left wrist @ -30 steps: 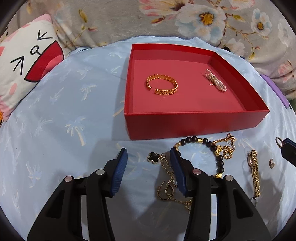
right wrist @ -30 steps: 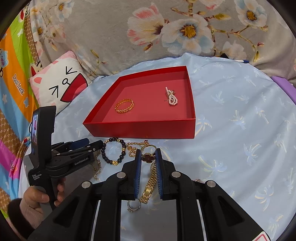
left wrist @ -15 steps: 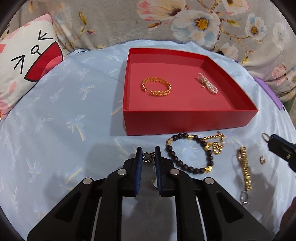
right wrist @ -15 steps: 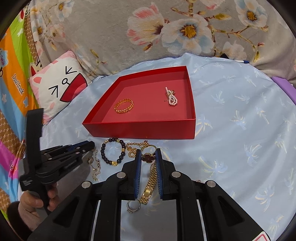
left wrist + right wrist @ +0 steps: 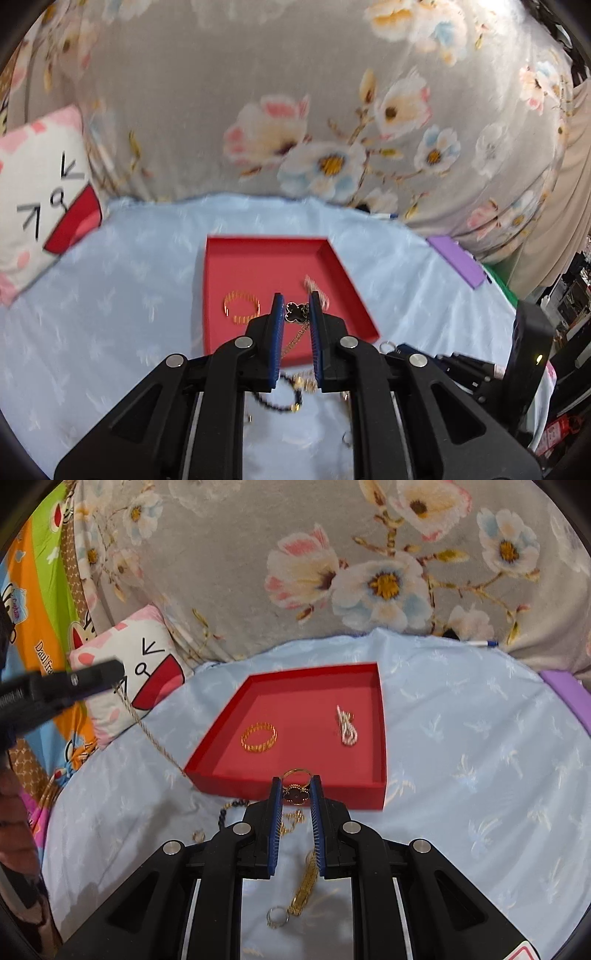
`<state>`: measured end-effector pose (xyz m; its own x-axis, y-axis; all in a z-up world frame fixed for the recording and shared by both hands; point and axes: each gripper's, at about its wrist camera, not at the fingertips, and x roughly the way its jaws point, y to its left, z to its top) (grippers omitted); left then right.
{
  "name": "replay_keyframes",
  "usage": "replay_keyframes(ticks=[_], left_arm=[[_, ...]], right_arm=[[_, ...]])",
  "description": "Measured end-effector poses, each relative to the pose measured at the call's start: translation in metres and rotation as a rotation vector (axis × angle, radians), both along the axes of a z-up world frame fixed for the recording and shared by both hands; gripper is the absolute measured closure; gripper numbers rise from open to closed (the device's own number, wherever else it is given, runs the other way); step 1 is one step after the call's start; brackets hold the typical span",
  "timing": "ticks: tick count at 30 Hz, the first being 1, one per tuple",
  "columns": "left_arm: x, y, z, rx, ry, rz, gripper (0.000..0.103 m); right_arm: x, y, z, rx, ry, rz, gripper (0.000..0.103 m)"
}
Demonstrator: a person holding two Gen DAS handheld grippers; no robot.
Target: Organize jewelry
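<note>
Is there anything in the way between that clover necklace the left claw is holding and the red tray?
Nothing visible. The left gripper holds the clover necklace up in the air, its chain trailing down to the cloth near the red tray. Only a gold bangle and a pearl piece lie in the tray, with bare floor between them.

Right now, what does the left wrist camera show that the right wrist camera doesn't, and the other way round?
Only the left wrist view shows the black clover pendant pinched in the left gripper.

Only the right wrist view shows the necklace chain trailing down to the cloth, the dark round charm pinched in the right gripper, and the gold watch band.

Both show the red tray holding the gold bangle and pearl strand.
</note>
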<state>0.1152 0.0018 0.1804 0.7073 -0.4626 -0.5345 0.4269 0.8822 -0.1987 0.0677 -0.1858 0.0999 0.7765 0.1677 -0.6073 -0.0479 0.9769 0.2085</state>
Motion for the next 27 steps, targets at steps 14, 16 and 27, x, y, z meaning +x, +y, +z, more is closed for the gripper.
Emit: replay_keyframes(ticks=[14,16,27], left_arm=[[0.086,-0.03,-0.035,0.064,0.05,0.086,0.09],[0.097,-0.031,-0.056,0.087,0.082,0.1,0.09],[0.117,-0.024,-0.108,0.109,0.182,0.118,0.09]], right_arm=[[0.094,-0.018,-0.015,0.041,0.087,-0.006,0.089],[0.101,-0.016,-0.027,0.03,0.111,-0.009,0.089],[0.12,-0.013,-0.059,-0.021,0.159,-0.022,0.089]])
